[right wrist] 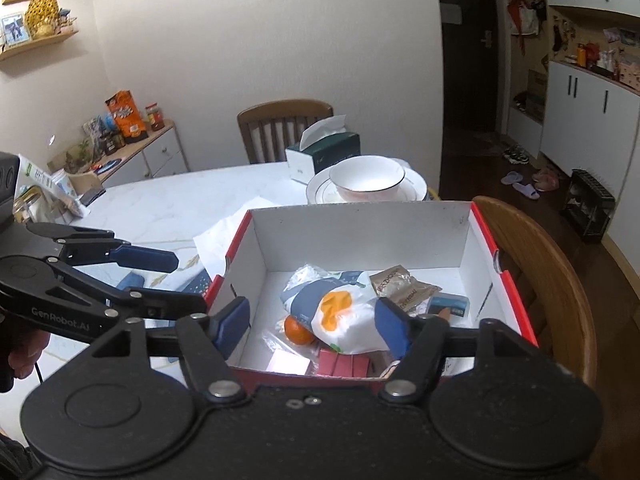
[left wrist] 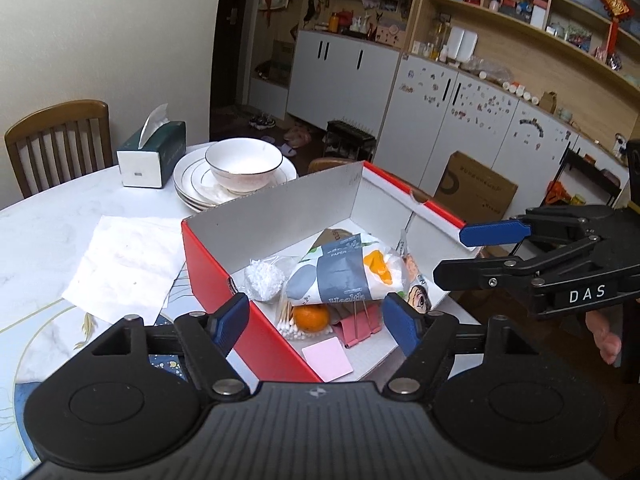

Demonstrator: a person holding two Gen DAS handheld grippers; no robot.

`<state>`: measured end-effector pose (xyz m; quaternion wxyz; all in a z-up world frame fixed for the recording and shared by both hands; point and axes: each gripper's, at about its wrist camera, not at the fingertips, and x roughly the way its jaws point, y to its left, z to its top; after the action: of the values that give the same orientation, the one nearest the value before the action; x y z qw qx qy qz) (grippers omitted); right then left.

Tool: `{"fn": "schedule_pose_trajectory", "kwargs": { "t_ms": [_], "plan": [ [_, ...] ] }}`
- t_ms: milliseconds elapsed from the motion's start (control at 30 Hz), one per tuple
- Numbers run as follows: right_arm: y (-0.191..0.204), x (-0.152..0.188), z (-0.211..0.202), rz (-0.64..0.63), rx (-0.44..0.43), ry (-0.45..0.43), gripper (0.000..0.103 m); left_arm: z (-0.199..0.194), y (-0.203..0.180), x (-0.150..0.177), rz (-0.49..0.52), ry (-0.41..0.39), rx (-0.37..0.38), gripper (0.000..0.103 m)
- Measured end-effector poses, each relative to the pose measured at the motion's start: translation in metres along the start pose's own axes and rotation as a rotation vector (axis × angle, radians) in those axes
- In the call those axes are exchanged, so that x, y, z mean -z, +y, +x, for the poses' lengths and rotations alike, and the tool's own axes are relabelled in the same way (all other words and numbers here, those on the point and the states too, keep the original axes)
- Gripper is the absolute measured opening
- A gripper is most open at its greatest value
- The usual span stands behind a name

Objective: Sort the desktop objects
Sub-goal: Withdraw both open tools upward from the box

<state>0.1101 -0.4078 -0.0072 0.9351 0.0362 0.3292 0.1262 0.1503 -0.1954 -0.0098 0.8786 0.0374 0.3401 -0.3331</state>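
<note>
Grippers, left (left wrist: 316, 326) and right (right wrist: 310, 328), both agape, empty, above one box (left wrist: 224, 280) with one orange (left wrist: 312, 317).

Soft, even indoor light; sharp centre, fisheye-bent edges, dim doorway.

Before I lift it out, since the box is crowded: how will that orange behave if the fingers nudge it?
The orange is round, so it would probably roll, though the tissue pack lying over it and the cotton swabs beside it may hold it. Its skin looks smooth, so it could slip.
</note>
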Motion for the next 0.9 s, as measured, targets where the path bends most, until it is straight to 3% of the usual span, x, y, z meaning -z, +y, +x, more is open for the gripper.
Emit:
{"fn": "schedule_pose_trajectory", "kwargs": {
  "t_ms": [100, 233, 300, 633, 900],
  "plan": [
    [0.004, 0.003, -0.006, 0.012, 0.019, -0.022, 0.074, -0.006, -0.001, 0.002, 0.000, -0.022, -0.011, 0.086],
    [0.008, 0.007, -0.012, 0.011, 0.053, -0.036, 0.077, -0.011, -0.002, 0.005, 0.006, -0.030, -0.010, 0.091],
    [0.010, 0.010, -0.014, 0.017, 0.063, -0.042, 0.078, -0.013, -0.003, 0.007, 0.008, -0.030, -0.011, 0.103],
    [0.020, 0.025, -0.025, 0.055, 0.106, -0.055, 0.080, -0.027, -0.004, 0.015, 0.026, -0.037, -0.050, 0.103],
    [0.029, 0.036, -0.032, 0.076, 0.123, -0.054, 0.080, -0.037, -0.004, 0.024, 0.036, -0.031, -0.028, 0.103]
  ]
}}
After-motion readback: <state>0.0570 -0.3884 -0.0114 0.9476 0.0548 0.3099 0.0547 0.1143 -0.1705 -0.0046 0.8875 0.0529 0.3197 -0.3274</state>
